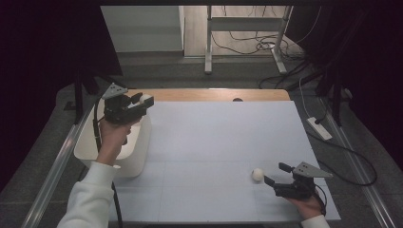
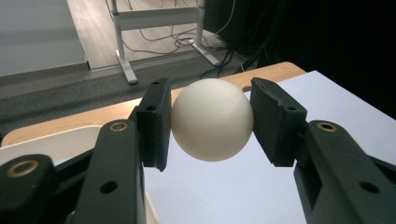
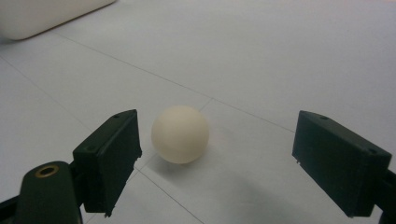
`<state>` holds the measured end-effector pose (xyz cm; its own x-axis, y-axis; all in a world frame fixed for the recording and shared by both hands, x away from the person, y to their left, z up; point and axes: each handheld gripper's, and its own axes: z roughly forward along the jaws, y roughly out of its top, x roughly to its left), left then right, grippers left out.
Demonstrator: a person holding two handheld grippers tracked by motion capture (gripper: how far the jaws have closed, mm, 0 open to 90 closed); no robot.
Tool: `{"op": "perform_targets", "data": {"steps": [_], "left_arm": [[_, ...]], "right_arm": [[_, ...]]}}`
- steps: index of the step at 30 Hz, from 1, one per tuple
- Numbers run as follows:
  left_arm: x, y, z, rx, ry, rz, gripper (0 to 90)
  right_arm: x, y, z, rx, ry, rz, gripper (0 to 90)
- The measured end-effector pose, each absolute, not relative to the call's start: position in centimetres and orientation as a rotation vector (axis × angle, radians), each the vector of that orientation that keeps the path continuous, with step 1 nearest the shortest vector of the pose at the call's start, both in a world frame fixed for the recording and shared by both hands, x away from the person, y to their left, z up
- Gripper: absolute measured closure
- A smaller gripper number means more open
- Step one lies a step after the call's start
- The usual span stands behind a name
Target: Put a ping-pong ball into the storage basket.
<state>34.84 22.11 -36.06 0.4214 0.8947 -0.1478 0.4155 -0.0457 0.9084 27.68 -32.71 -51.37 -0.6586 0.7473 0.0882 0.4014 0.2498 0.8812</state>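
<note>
My left gripper [image 1: 142,102] is held in the air over the white bin [image 1: 85,154] at the table's left, shut on a cream-white ball [image 1: 145,99]. In the left gripper view that ball [image 2: 212,119] is pinched between both black pads [image 2: 156,122]. A second cream ball [image 1: 257,174] rests on the white table sheet at the front right. My right gripper [image 1: 278,174] lies low just right of it, open. In the right gripper view this ball [image 3: 180,134] sits between the wide-apart pads, closer to the left pad [image 3: 109,156] without touching it.
The white sheet [image 1: 223,142] covers most of the wooden table [image 1: 214,94]. Beyond the far edge stand a metal desk frame [image 1: 244,28] and floor cables. A power strip [image 1: 319,128] lies off the table's right side.
</note>
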Motion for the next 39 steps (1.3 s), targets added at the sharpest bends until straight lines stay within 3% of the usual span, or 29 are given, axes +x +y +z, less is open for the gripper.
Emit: {"op": "perform_targets", "data": {"steps": [39], "left_arm": [[36.3,26.3,-35.3,1.606,1.318,0.676,50.7]], "right_arm": [[27.6,-32.5,-51.3,1.049,2.179,1.361,15.5]]}}
